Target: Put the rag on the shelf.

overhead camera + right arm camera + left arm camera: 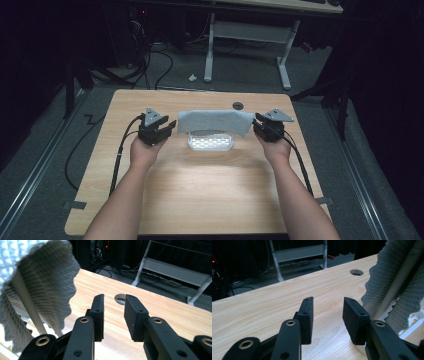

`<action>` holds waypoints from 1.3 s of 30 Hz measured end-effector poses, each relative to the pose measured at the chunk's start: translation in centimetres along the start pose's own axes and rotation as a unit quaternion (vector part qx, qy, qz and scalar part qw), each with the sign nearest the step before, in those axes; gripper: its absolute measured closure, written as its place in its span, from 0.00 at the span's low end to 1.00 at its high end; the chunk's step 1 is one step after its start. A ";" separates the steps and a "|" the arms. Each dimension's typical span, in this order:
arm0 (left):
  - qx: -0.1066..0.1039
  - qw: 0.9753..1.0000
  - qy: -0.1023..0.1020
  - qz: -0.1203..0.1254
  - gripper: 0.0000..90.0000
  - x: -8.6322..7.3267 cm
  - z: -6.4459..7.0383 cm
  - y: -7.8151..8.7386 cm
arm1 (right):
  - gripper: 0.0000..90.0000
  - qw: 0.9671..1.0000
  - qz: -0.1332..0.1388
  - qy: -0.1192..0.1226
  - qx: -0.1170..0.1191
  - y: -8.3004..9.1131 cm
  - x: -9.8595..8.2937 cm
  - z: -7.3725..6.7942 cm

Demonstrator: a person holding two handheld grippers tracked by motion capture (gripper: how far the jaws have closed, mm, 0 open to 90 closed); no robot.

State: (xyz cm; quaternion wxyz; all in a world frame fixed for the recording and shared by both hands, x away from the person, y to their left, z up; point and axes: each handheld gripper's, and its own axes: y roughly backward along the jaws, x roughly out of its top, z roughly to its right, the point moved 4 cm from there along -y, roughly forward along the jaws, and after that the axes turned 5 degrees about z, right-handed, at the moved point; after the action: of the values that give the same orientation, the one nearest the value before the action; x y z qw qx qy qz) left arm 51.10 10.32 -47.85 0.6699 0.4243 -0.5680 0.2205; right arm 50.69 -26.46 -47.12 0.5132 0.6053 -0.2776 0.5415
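While a grey cloth (216, 121) hangs over a rack above the white tray (210, 142) at mid-table, the left gripper (170, 125) and right gripper (257, 124) flank it, jaws parted and empty. Whatever the tray holds is unclear. Close up, the gripper views reveal the cloth's waffle weave and a white rail (398, 277).

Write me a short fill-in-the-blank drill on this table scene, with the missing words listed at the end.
1. The grey cloth is draped over a white ____.
2. Both the left tool and the right tool have their jaws ____.
3. The cloth hangs ____ the two tools in the high view.
4. The round hole lies in the table just ____ the cloth in the high view.

Missing words: rack; open; between; beyond
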 end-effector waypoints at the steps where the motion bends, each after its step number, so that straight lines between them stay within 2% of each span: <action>1: 0.001 1.000 -0.001 0.000 0.68 0.0 -0.1 0.1 | 0.79 1.000 -0.001 -0.002 0.000 0.1 0.0 0.0; 14: 0.023 1.000 0.006 0.006 0.64 -0.1 -0.8 1.2 | 0.72 1.000 0.002 -0.005 -0.002 1.1 0.2 0.6; 20: 0.036 0.999 0.009 0.009 0.62 -0.6 -1.5 3.0 | 0.67 1.000 0.013 -0.016 -0.006 2.8 -0.1 1.1; 21: 0.038 0.999 0.013 0.009 0.60 -0.9 -1.6 3.4 | 0.66 1.000 0.006 -0.022 -0.004 3.3 -0.4 1.2; 23: 0.036 0.999 0.027 0.008 0.60 -1.6 -1.6 4.1 | 0.66 1.000 0.011 -0.021 -0.002 3.6 -0.7 1.1; 24: 0.036 0.999 0.028 0.006 0.59 -2.0 -1.6 4.4 | 0.65 1.000 0.012 -0.020 -0.004 4.0 -0.9 1.1; 26: 0.034 0.999 0.023 0.002 0.58 -2.9 -1.3 5.2 | 0.63 1.000 0.012 -0.018 -0.005 4.7 -1.6 0.8; 29: 0.026 0.999 0.020 -0.005 0.57 -4.2 -0.7 6.4 | 0.60 1.000 -0.009 -0.004 -0.002 5.5 -2.5 0.2; 31: 0.020 1.000 0.024 -0.004 0.56 -4.8 -0.2 7.2 | 0.59 1.000 0.002 -0.004 0.002 6.5 -3.1 -0.3; 33: 0.012 0.999 0.033 -0.007 0.55 -5.5 0.4 8.2 | 0.56 1.000 -0.005 -0.007 0.006 7.2 -3.5 -0.7; 36: 0.000 0.999 0.031 -0.017 0.54 -6.4 1.6 9.8 | 0.55 1.000 0.008 -0.010 0.015 9.0 -4.1 -1.8; 39: -0.018 0.999 0.040 -0.029 0.51 -7.1 3.1 11.4 | 0.53 1.000 0.005 -0.012 0.023 10.6 -4.9 -2.7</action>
State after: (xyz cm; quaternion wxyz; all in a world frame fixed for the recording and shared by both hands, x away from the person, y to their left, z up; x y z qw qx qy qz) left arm 38.63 15.24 -51.03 0.7058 0.4191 -0.5322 0.2073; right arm 38.96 -28.39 -48.66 0.4926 0.6221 -0.2742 0.5433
